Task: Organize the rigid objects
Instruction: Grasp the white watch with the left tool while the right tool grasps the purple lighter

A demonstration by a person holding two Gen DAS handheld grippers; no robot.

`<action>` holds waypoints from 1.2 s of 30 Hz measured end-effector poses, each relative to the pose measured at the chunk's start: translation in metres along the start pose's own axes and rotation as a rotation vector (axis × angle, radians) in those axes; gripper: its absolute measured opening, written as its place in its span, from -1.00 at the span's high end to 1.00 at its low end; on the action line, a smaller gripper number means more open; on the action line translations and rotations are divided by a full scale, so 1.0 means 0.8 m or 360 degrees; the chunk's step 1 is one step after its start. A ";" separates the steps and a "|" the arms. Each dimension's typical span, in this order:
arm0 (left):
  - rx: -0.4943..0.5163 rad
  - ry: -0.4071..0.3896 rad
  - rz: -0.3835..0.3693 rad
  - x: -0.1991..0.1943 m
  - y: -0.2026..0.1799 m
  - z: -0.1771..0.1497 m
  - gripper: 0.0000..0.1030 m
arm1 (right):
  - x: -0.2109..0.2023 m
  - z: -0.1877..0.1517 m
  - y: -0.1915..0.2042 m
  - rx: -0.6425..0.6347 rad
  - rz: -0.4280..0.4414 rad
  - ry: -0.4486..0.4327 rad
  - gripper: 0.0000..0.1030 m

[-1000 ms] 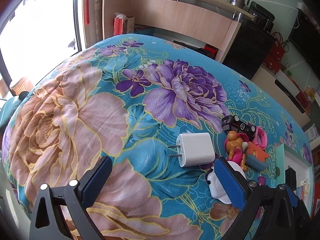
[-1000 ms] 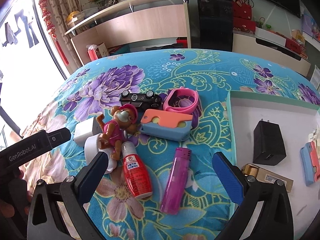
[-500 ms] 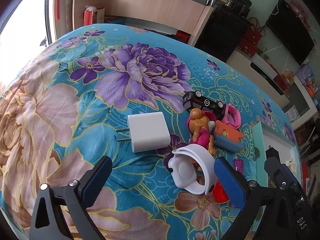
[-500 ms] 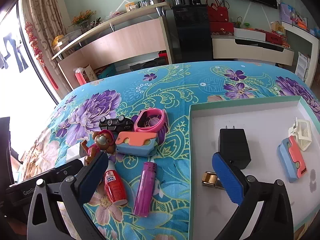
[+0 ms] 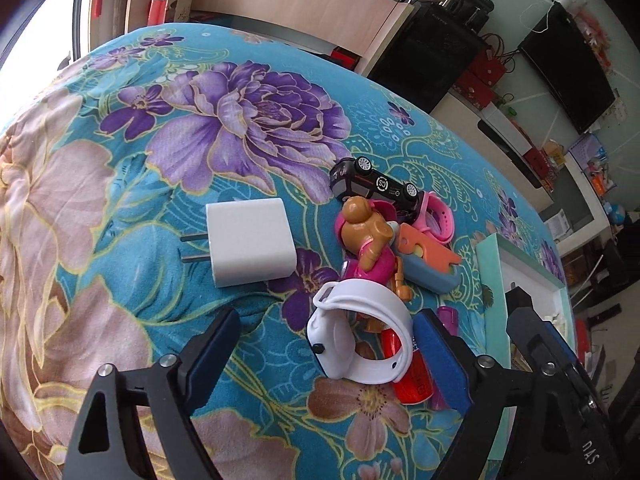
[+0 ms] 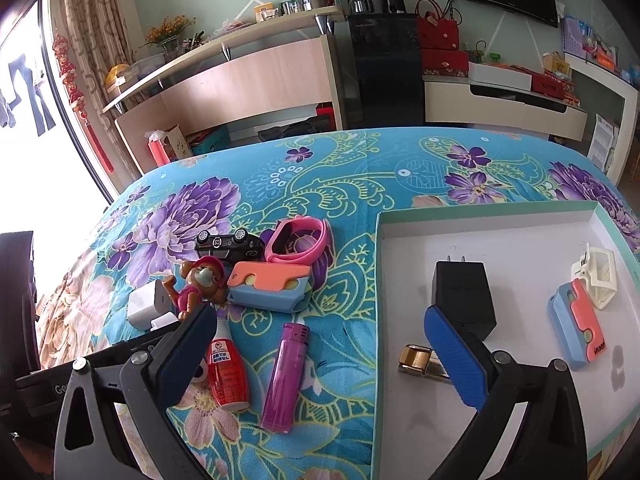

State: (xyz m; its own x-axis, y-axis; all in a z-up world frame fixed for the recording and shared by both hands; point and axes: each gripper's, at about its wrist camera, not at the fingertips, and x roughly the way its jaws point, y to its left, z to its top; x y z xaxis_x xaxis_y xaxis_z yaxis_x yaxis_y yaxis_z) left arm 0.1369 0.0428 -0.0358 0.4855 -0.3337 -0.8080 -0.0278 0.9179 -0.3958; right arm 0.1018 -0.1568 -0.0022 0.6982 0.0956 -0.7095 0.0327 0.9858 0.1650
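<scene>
4 items, among them a black plastic charger (image 6: 464, 296), are lying in the white cardboard tray (image 6: 500, 240); 8 are being left on the bed (image 5: 120, 160). The left tool (image 5: 324, 356), just narrowed yet unclamped, is being positioned around the white plastic watch (image 5: 360, 336); the right tool (image 6: 316, 344) is being held apart, empty.

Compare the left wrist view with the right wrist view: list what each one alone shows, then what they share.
Left wrist only: the white watch, between the left gripper's closing, not yet touching jaws.
Right wrist only: the black charger and clip in the tray, beyond the open right gripper.
Both: white charger, toy car, bear figure, pink watch.
</scene>
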 end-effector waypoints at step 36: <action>-0.0053 -0.0100 0.0131 -0.020 0.020 0.006 0.01 | 0.026 -0.021 0.029 -0.0175 0.0019 0.0165 -0.25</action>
State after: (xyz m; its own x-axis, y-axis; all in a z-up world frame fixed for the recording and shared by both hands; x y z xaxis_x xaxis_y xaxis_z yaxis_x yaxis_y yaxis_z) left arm 0.1328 0.0641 -0.0273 0.5341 -0.2427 -0.8098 -0.0982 0.9336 -0.3446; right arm 0.1054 -0.1300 -0.0246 0.6204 0.1154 -0.7758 -0.0578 0.9932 0.1015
